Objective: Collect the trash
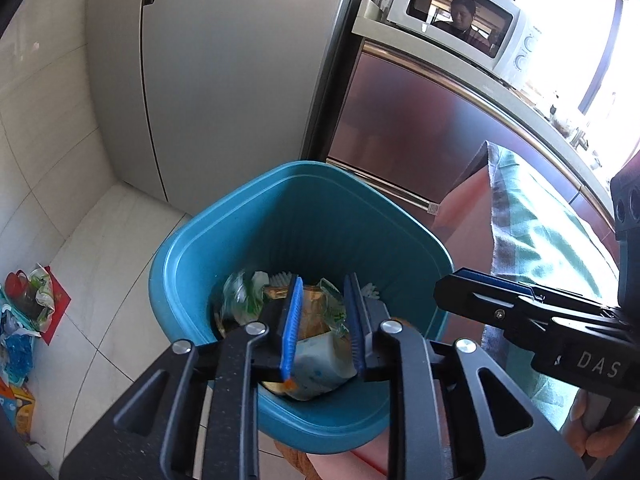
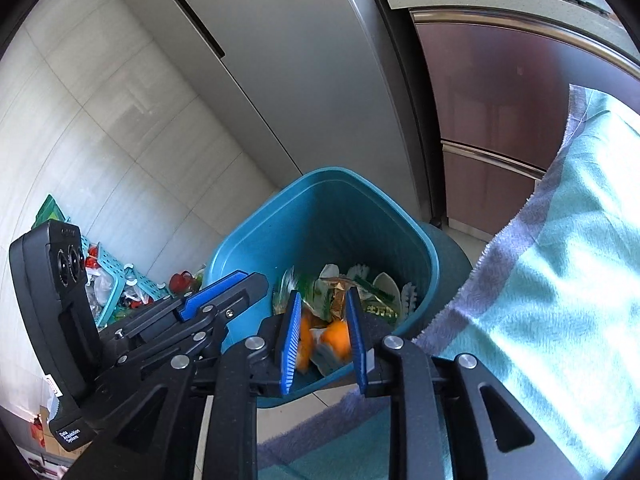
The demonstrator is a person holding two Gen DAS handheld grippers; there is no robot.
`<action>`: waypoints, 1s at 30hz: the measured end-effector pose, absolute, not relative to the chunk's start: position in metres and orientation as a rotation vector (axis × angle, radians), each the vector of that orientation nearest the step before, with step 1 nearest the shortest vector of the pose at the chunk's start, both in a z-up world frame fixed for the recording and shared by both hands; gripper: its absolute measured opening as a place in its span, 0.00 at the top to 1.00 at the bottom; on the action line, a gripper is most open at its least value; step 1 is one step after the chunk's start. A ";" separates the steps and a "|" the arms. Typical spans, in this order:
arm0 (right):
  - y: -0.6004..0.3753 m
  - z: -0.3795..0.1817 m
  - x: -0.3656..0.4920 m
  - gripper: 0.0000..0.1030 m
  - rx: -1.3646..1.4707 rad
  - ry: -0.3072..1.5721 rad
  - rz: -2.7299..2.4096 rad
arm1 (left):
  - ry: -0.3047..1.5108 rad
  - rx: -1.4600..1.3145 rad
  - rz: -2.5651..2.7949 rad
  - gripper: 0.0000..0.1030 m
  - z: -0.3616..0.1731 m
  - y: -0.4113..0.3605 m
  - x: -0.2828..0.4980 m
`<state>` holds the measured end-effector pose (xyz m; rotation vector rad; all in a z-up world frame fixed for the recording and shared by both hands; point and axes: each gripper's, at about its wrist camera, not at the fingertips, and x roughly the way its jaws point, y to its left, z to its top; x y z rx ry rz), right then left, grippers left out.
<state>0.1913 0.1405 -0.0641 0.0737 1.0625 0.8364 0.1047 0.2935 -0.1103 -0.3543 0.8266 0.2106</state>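
A blue bin (image 1: 280,216) stands on the tiled floor and holds wrappers, packets and white scraps. My left gripper (image 1: 323,284) hangs over its mouth, open, with a white packet (image 1: 320,364) lying in the bin below its blue pads. My right gripper (image 2: 323,296) is also over the blue bin (image 2: 320,216), open. A blurred orange-and-white piece (image 2: 326,342) shows in the gap between its pads, loose from them. Each gripper appears in the other's view, the right gripper (image 1: 456,292) at the bin's right rim and the left gripper (image 2: 244,282) at its left rim.
A grey fridge (image 1: 224,72) stands right behind the bin, with reddish cabinets (image 1: 400,128) and a microwave (image 1: 460,20) to the right. A teal towel (image 2: 552,272) hangs close on the right. More litter and a teal basket (image 2: 116,284) lie on the floor at left.
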 end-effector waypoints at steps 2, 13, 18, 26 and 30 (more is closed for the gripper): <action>0.139 -0.063 0.189 0.79 0.080 1.058 0.839 | 0.818 -0.358 0.209 0.74 -0.108 0.294 0.103; 0.093 -0.051 0.175 0.55 0.132 0.975 0.825 | 0.713 -0.304 0.174 0.39 -0.081 0.280 0.074; 0.060 -0.035 0.158 0.36 0.127 0.890 0.796 | 0.646 -0.269 0.155 0.21 -0.065 0.266 0.057; -0.005 -0.014 0.123 0.14 0.137 0.734 0.697 | 0.534 -0.214 0.127 0.06 -0.043 0.230 0.027; -0.044 -0.006 0.096 0.07 0.136 0.625 0.597 | 0.470 -0.160 0.166 0.06 -0.033 0.202 0.014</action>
